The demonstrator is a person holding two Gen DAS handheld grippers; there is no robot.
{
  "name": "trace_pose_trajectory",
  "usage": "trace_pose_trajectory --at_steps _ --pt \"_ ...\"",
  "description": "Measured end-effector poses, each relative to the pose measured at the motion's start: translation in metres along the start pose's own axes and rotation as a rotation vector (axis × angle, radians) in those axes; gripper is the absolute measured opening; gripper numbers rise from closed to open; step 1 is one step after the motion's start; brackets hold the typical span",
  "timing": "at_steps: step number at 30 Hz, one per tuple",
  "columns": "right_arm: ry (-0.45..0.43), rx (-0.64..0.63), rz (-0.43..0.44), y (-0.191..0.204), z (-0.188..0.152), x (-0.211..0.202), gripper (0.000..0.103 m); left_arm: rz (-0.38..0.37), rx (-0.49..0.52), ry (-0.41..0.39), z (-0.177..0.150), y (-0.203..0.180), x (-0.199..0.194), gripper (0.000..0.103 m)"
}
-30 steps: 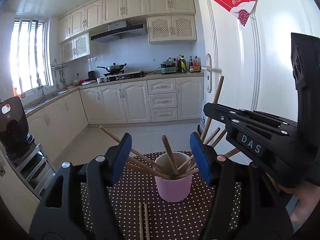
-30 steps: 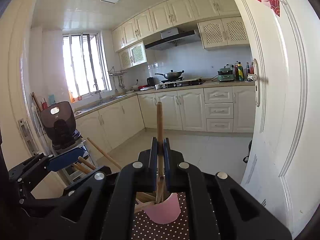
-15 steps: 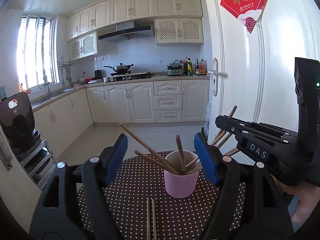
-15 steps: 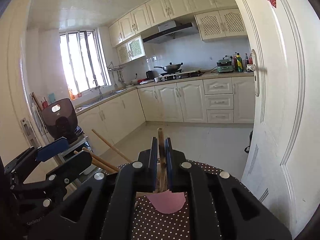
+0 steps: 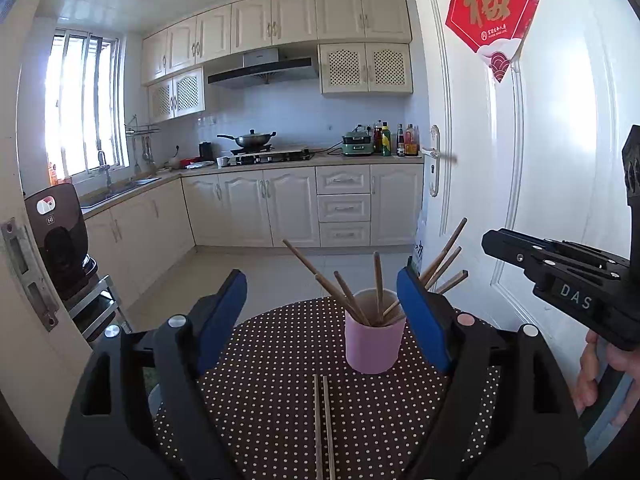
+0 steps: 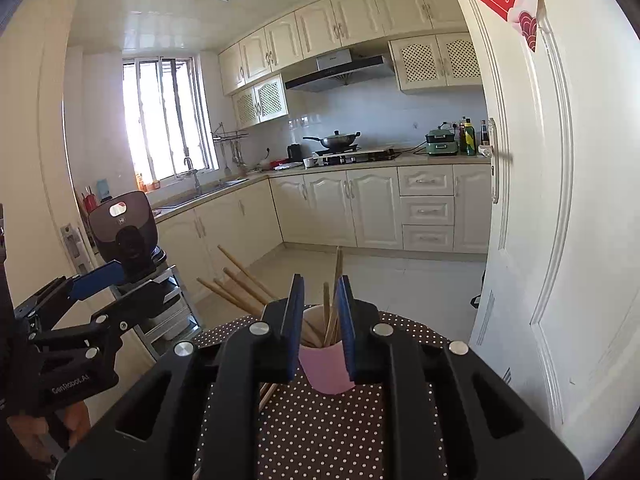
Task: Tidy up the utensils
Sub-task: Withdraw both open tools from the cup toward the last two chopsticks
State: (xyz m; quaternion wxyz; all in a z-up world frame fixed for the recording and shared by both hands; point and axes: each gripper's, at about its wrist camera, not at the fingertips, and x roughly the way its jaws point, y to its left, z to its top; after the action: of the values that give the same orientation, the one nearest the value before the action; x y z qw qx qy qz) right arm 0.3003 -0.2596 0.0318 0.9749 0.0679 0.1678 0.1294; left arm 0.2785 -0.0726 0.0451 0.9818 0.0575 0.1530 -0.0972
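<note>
The pink cylindrical cup (image 5: 374, 343) stands upright on the round surface covered with a dark brown white-dotted cloth (image 5: 272, 392), toward its far edge. The cup holds a bundle of brown wooden chopsticks (image 5: 378, 288), which lean outward in several directions: some fan to the left, one stands near upright, and others tilt right behind the right-hand finger in the left wrist view. Two further wooden chopsticks (image 5: 323, 424) lie flat and parallel on the cloth, just in front of the cup and pointing toward it.

The left gripper (image 5: 322, 312) has its blue-padded fingers (image 5: 222, 312) spread wide, and its jaws have just been opening. Nothing is clamped between them (the cup and the loose pair merely appear in the gap, farther along the surface). The pads touch no object.

The right gripper (image 6: 320, 320) has its blue-padded fingers (image 6: 295, 320) a narrow gap apart, and its jaws have just been opening. Through that gap the cup (image 6: 326, 364) and several chopstick tops (image 6: 338, 276) are visible beyond the fingers; the pads press on none of them.

In the left wrist view the right gripper's black body (image 5: 560, 280) sits at the right edge, held by a hand (image 5: 600, 376). In the right wrist view the left gripper (image 6: 96, 276) sits at the left edge.
</note>
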Motion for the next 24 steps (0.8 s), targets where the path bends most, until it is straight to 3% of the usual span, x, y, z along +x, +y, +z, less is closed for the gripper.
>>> trace_pose_trajectory --at_steps 10,14,17,21,24 --pt "0.12 -0.066 0.053 0.043 -0.037 -0.015 0.027 -0.016 0.021 0.11 -0.025 0.024 -0.018 0.08" --pt "0.207 -0.084 0.057 0.06 -0.057 0.003 0.029 -0.02 0.019 0.2 -0.048 0.037 -0.007 0.081" --pt "0.3 -0.095 0.049 0.071 -0.073 0.027 0.032 -0.06 0.006 0.334 -0.067 0.046 0.014 0.081" --pt "0.413 -0.073 0.06 0.074 -0.093 0.058 0.037 -0.056 -0.021 0.441 -0.093 0.058 0.038 0.081" --pt "0.476 -0.046 0.066 0.073 -0.106 0.079 0.039 -0.103 -0.039 0.517 -0.11 0.062 0.057 0.08"
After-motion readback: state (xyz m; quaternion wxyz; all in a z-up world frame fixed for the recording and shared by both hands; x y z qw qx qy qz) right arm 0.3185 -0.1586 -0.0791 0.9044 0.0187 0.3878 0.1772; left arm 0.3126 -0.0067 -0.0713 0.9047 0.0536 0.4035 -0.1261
